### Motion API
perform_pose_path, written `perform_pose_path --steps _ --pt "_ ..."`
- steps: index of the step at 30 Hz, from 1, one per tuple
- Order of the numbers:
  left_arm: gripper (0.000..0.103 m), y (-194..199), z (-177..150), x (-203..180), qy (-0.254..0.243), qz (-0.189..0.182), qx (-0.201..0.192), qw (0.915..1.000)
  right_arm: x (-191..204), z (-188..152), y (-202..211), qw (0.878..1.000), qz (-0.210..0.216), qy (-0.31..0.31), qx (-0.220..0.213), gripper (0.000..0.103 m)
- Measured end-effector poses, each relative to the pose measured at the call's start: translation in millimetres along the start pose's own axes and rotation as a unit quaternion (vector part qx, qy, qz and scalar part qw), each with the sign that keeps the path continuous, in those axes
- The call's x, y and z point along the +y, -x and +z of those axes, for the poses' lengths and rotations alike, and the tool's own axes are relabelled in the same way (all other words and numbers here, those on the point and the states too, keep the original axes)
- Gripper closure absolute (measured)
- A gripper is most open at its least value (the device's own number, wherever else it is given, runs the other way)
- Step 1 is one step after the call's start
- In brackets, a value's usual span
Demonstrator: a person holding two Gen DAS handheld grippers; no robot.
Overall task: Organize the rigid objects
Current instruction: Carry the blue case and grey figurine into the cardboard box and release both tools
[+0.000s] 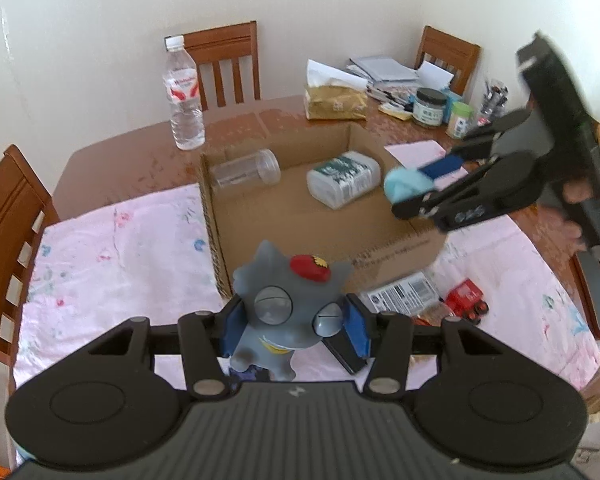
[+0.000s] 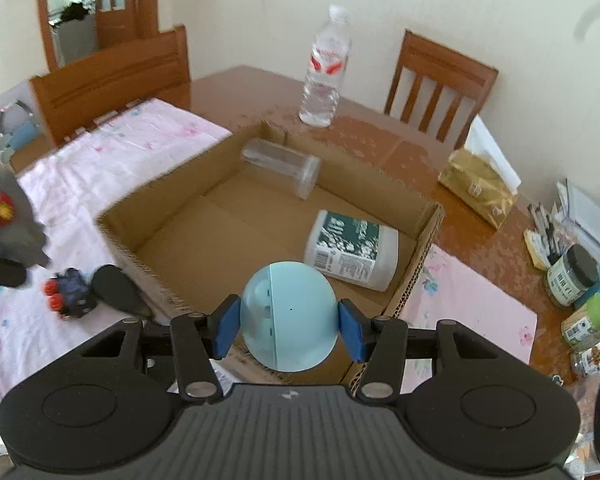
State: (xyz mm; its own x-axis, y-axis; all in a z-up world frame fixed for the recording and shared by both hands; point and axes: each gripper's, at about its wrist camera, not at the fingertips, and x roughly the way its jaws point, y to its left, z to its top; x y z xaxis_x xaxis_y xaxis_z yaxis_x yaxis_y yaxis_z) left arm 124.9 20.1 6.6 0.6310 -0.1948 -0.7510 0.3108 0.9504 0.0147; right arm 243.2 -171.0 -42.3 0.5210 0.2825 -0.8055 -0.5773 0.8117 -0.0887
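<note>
My left tongs [image 1: 293,326] are clamped on a grey plastic toy creature with round silver eyes and a red patch on its head [image 1: 284,300], the blue pads pressing its sides, and I hold it above the pink flowered cloth [image 1: 112,248] just short of the near wall of the shallow open cardboard box [image 1: 216,236]. My right tongs [image 2: 288,326] grip a pale blue plastic ball with a seam down its middle [image 2: 288,316], pads on either side, over the near right corner of that box [image 2: 428,240]; from the left camera the right tongs [image 1: 410,188] reach in from the right with the ball [image 1: 406,186] above the box's right wall. Inside the box a clear plastic jar [image 2: 282,166] lies on its side in the far left corner and a white plastic tub with a dark green label [image 2: 352,250] lies tipped over towards the right. On the cloth, near the box's front wall, sit a small red and dark toy car [image 1: 466,300], a flat printed packet [image 1: 400,292] and a black flat object [image 2: 118,288]. Farther off on the brown wooden table [image 1: 112,164] stand an upright clear water bottle [image 1: 183,96], a gold tissue pack [image 1: 336,102], a dark-lidded glass jar [image 1: 430,108] and a heap of papers [image 1: 384,70]. Wooden chairs [image 1: 224,64] ring the table.
</note>
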Motion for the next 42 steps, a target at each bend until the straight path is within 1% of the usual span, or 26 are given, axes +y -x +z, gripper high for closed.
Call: perform_pose_path --steps 4,7,9,10,11,13,17,22,26,30,31,32,33,34,35,36,37,38,40,42 --pt "0.052 -1.6 9.5 6.0 -0.002 0.011 -0.007 0.9999 -5.3 -2.5 -26.3 0.999 -0.004 -0.013 0.033 0.045" --pt "0.052 -4.7 16.5 10.0 -0.003 0.015 -0.009 0.9998 -8.5 -3.9 -34.9 0.999 0.000 -0.023 0.037 0.045" --pt "0.052 -7.9 20.6 12.2 -0.003 0.016 -0.009 0.9998 -10.5 -2.0 -34.7 0.999 -0.007 -0.031 0.029 0.028" --pt "0.052 -9.4 22.8 13.2 -0.003 0.015 -0.009 0.9998 -12.1 -0.8 -33.1 0.999 -0.013 -0.036 0.024 0.009" --pt "0.052 -10.7 25.1 13.9 -0.004 0.014 -0.009 0.9998 -13.6 0.2 -30.0 0.999 -0.016 -0.043 0.014 0.001" --pt "0.052 -13.7 30.5 15.3 -0.008 0.014 -0.012 0.9998 -16.3 1.5 -20.5 0.998 -0.016 -0.057 -0.006 0.000" --pt "0.052 -23.5 46.3 17.0 -0.017 0.006 -0.017 0.9997 -17.3 2.1 -3.6 0.995 -0.034 -0.087 -0.024 0.000" --pt "0.052 -42.2 66.8 17.7 -0.026 -0.006 -0.013 0.9996 -12.9 -1.2 21.4 0.991 -0.042 -0.113 -0.052 0.000" --pt "0.052 -61.1 79.9 16.3 -0.041 -0.015 -0.001 0.9991 -7.7 -5.7 40.1 0.989 -0.046 -0.122 -0.065 0.000" --pt "0.051 -89.6 94.5 20.4 -0.051 -0.016 0.010 0.9985 -3.7 -8.8 49.9 0.988 -0.054 -0.127 -0.066 0.000" --pt "0.046 -99.6 98.8 22.6 -0.050 -0.015 0.015 0.9985 -3.0 -9.8 52.1 0.988 -0.057 -0.128 -0.066 0.000" --pt "0.038 -109.7 103.5 25.9 -0.043 -0.008 0.016 0.9989 -2.7 -11.1 54.3 0.988 -0.060 -0.129 -0.068 0.000" --pt "0.032 -117.0 106.9 28.1 -0.036 0.004 0.014 0.9992 -2.6 -12.0 55.9 0.987 -0.064 -0.131 -0.068 0.000" --pt "0.021 -121.7 109.6 29.9 -0.031 0.014 0.009 0.9994 -2.6 -13.3 57.2 0.986 -0.067 -0.134 -0.068 0.000" --pt "0.017 -124.2 111.3 31.0 -0.028 0.021 0.002 0.9994 -2.6 -14.6 59.3 0.986 -0.070 -0.137 -0.068 0.000" --pt "0.017 -124.7 112.9 31.6 -0.025 0.025 -0.006 0.9994 -2.9 -16.5 61.2 0.985 -0.073 -0.140 -0.068 0.000" --pt "0.014 -123.8 113.8 32.1 -0.023 0.024 -0.012 0.9994 -3.7 -18.2 62.4 0.985 -0.076 -0.142 -0.068 0.000" --pt "0.008 -121.5 113.5 32.2 -0.020 0.022 -0.018 0.9994 -5.1 -19.7 63.0 0.984 -0.079 -0.145 -0.066 0.000" --pt "0.006 -114.8 111.2 31.4 -0.018 0.026 -0.032 0.9990 -7.1 -22.9 63.2 0.983 -0.084 -0.151 -0.064 0.000" --pt "0.006 -107.9 108.2 29.7 -0.020 0.029 -0.038 0.9987 -9.0 -26.1 62.7 0.982 -0.089 -0.155 -0.059 0.000"
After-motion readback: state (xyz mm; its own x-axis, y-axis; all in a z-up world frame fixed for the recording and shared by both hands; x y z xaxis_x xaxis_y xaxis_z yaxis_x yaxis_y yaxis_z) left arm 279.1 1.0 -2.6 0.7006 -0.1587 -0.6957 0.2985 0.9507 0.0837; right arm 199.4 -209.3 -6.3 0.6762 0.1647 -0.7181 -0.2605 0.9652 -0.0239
